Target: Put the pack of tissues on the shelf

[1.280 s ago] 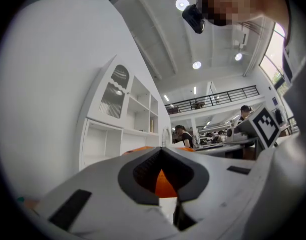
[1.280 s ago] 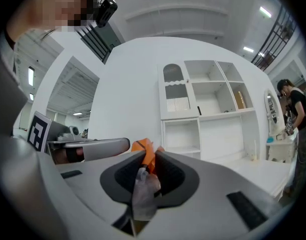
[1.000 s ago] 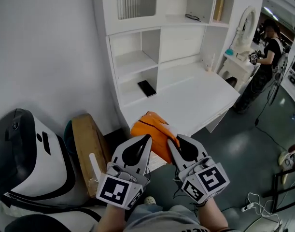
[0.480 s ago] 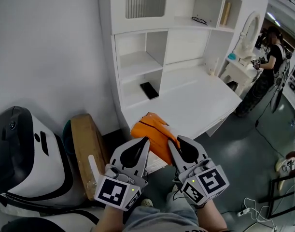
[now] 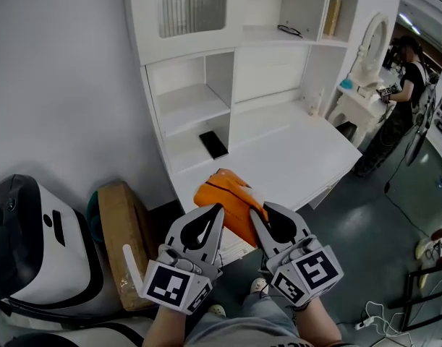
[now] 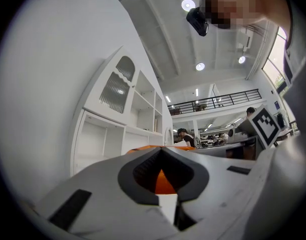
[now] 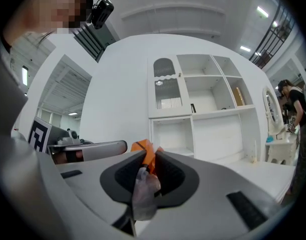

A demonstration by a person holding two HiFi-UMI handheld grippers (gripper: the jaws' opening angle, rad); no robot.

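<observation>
In the head view the orange pack of tissues (image 5: 226, 196) hangs in the air just in front of the white desk's near edge (image 5: 278, 166). My left gripper (image 5: 215, 212) pinches its left end and my right gripper (image 5: 258, 212) its right end. In the left gripper view the jaws (image 6: 163, 156) stand closed, with orange wrapper (image 6: 164, 182) showing in their notch. The right gripper (image 7: 148, 156) clamps the pack's orange edge (image 7: 145, 150) and crumpled clear film (image 7: 142, 191). The white shelf unit (image 5: 188, 96) with open cubbies rises behind the desk.
A black phone (image 5: 214, 144) lies in the lowest cubby. Glasses (image 5: 288, 29) rest on an upper shelf. A brown cardboard box (image 5: 123, 237) and a white-and-black case (image 5: 32, 237) stand on the floor at left. A person (image 5: 398, 85) stands by a vanity at right. Cables (image 5: 380, 313) lie on the floor.
Both grippers have carried the pack level, keeping their grip. The shelf unit and the floor items have slid left in the head view.
</observation>
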